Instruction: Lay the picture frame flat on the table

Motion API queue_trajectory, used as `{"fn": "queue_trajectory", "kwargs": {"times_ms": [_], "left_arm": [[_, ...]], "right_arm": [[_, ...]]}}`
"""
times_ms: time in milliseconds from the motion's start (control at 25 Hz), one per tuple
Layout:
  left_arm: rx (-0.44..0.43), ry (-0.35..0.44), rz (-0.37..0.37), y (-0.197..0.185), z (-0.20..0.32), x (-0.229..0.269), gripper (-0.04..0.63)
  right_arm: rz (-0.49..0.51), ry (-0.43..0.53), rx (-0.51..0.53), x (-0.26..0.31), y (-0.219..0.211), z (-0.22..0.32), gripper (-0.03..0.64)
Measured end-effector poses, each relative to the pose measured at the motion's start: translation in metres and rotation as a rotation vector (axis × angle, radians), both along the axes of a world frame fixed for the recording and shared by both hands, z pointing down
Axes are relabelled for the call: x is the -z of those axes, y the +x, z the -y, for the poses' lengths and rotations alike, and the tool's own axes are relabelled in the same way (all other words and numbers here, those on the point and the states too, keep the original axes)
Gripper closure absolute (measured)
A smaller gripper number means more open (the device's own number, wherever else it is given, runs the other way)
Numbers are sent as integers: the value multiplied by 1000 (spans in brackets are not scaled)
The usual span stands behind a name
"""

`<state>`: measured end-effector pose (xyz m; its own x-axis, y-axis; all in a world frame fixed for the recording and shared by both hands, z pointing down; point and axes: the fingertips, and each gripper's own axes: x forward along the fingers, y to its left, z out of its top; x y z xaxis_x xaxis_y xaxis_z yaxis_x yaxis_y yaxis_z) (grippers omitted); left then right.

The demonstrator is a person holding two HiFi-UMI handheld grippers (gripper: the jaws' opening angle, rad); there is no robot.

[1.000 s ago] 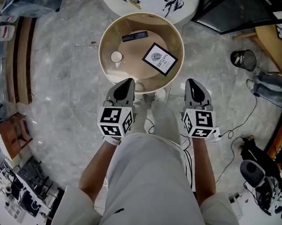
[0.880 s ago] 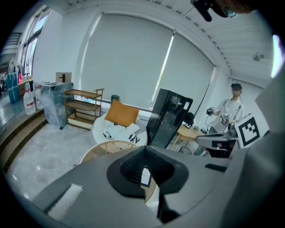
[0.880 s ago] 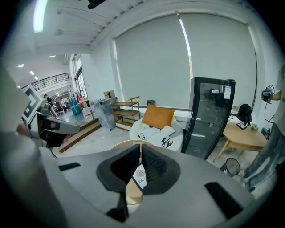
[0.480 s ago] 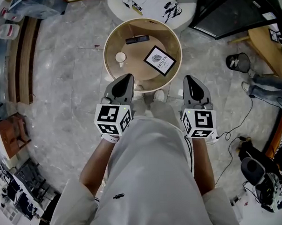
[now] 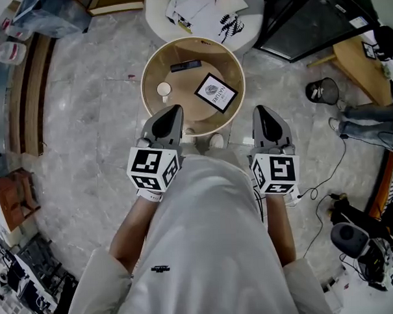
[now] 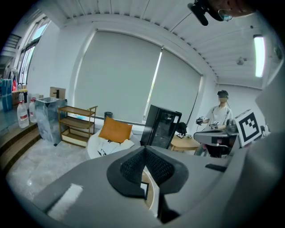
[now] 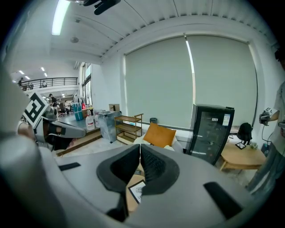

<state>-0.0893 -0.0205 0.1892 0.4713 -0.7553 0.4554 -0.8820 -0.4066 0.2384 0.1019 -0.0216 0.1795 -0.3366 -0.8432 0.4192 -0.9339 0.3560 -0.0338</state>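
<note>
Left claw [image 5: 173, 110]: jaws [image 6: 144, 151] pressed together, nothing between them; tip over the near rim of the tabletop [image 5: 146, 71], aimed forward and somewhat downward.
Right claw [image 5: 260, 110]: jaws [image 7: 139, 149] likewise closed and empty; tip over the floor [image 5: 97, 112], near the tabletop's right edge.
Hand pose: both held out ahead of the torso, side by side and roughly parallel, well apart; left marker cube [image 5: 153, 169] and right marker cube [image 5: 275, 173] facing up at the head camera; bare forearms running back toward white sleeves.
Picture frame [image 5: 216, 92]: flat on the right half of the tabletop, black border, white print facing up, turned diagonally; touched by neither claw; glimpsed below the closed jaws in the right gripper view [image 7: 137, 190].
Tabletop: round, wooden, pale rim; also carrying a slim dark bar [image 5: 186, 66] near the far edge and a small white round item [image 5: 163, 89] at the left.
Beyond: white chair [image 5: 242, 21] with an orange cushion [image 6: 115, 130].
</note>
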Motion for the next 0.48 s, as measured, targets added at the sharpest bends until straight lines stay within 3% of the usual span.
{"fn": "queue_trajectory", "kwargs": {"times_ms": [240, 480], "left_arm": [[-44, 15, -7, 17, 0, 0, 591], [-74, 32, -18, 7, -31, 17, 592]], "right_arm": [[13, -2, -19, -6, 8, -5, 611], [16, 17, -38, 12, -7, -39, 611]]}}
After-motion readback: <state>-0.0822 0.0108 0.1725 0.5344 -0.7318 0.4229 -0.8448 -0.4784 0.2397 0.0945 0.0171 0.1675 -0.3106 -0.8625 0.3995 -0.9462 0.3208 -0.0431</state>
